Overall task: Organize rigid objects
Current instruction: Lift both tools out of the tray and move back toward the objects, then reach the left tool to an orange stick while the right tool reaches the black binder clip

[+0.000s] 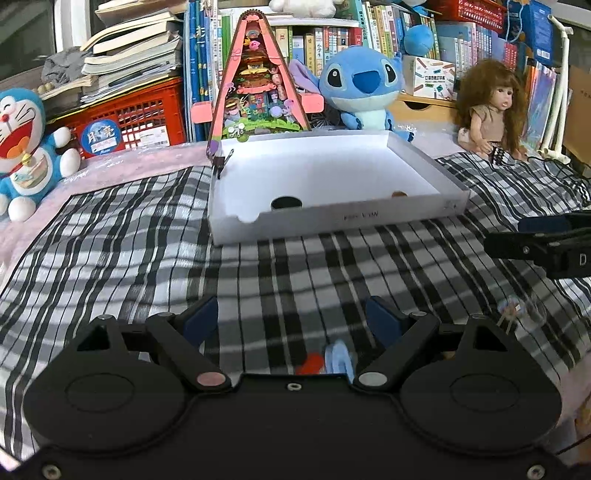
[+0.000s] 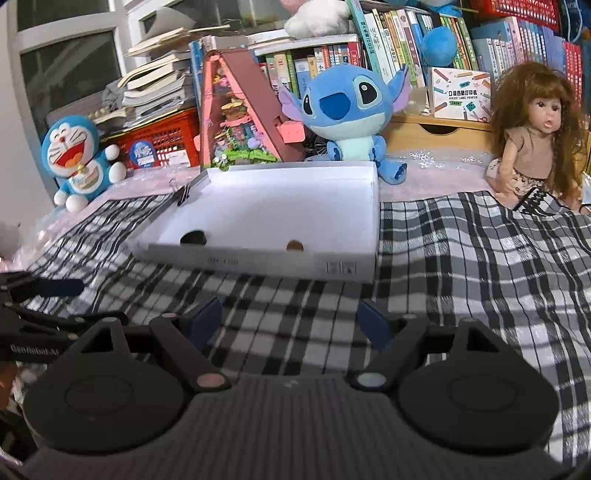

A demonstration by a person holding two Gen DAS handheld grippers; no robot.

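Both grippers hover with jaws spread and nothing held: the left gripper (image 1: pixel 291 317) and the right gripper (image 2: pixel 291 317) above the checked cloth (image 1: pixel 295 266). Ahead of each lies a shallow white cardboard box (image 1: pixel 369 218), long side crosswise, holding a black disc (image 1: pixel 286 203) and a brown one (image 2: pixel 294 245).

A crowded shelf of toys and books behind a checked cloth.

A Doraemon plush (image 1: pixel 26 147) sits at the far left beside a red crate (image 1: pixel 136 118) stacked with loose books (image 1: pixel 129 51). A pink triangular diorama house (image 1: pixel 255 85) stands upright in the middle, with a blue Stitch plush (image 1: pixel 360 88) just to its right. A long-haired doll (image 1: pixel 489 107) sits further right. Rows of upright books (image 2: pixel 388 33) line the back, and the black-and-white checked cloth (image 2: pixel 480 266) covers the foreground.
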